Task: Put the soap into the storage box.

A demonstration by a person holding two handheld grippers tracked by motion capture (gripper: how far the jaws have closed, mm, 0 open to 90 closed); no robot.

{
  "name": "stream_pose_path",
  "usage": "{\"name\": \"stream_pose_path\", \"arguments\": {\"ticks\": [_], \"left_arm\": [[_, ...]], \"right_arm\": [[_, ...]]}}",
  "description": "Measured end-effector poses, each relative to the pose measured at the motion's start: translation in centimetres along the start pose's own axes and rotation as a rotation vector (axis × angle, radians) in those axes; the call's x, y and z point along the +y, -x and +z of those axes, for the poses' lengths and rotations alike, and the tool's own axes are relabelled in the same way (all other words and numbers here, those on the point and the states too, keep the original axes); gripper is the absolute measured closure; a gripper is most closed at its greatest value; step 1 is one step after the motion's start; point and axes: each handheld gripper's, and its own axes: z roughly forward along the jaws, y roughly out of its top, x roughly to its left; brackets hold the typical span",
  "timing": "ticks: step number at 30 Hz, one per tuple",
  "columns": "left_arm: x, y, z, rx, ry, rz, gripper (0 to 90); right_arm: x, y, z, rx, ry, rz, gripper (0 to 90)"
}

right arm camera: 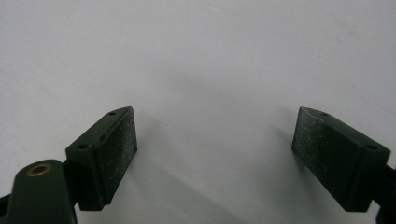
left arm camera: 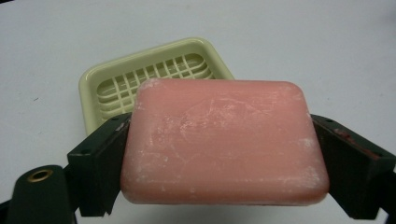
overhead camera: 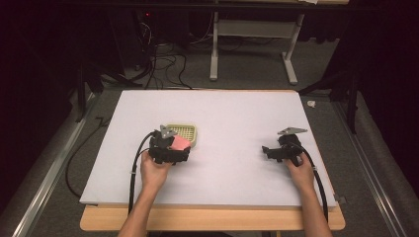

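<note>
A pink bar of soap point(left arm camera: 224, 142) with whitish scuffs lies flat between the jaws of my left gripper point(left arm camera: 222, 154), which is shut on its two short sides. Just beyond it sits a pale green soap dish point(left arm camera: 154, 77) with a slotted grid floor, nothing lying in it. In the high view the left gripper point(overhead camera: 179, 148) holds the soap point(overhead camera: 180, 143) at the near right corner of the dish point(overhead camera: 185, 131). My right gripper point(overhead camera: 266, 150) rests low over the white board at the right, jaws wide open with nothing between them point(right arm camera: 215, 154).
A white board point(overhead camera: 217, 113) covers the wooden table. Cables trail from both grippers toward the near edge. Beyond the table stand a white desk frame point(overhead camera: 257, 44) and loose floor cables point(overhead camera: 163, 64).
</note>
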Motion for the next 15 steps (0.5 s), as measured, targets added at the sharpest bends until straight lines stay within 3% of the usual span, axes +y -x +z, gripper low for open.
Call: {"name": "stream_pose_path", "arguments": {"ticks": [4, 11, 15], "left_arm": [[0.4, -0.2, 0.3, -0.009, 0.01, -0.022, 14.0], [0.7, -0.3, 1.2, 0.038, -0.006, -0.013, 13.9], [0.9, -0.4, 1.8, 0.043, -0.012, -0.026, 14.0]], "right_arm": [[0.0, 0.0, 0.0, 0.0, 0.0, 0.0, 14.6], [0.0, 0.0, 0.0, 0.0, 0.0, 0.0, 14.5], [0.0, 0.0, 0.0, 0.0, 0.0, 0.0, 14.5]]}}
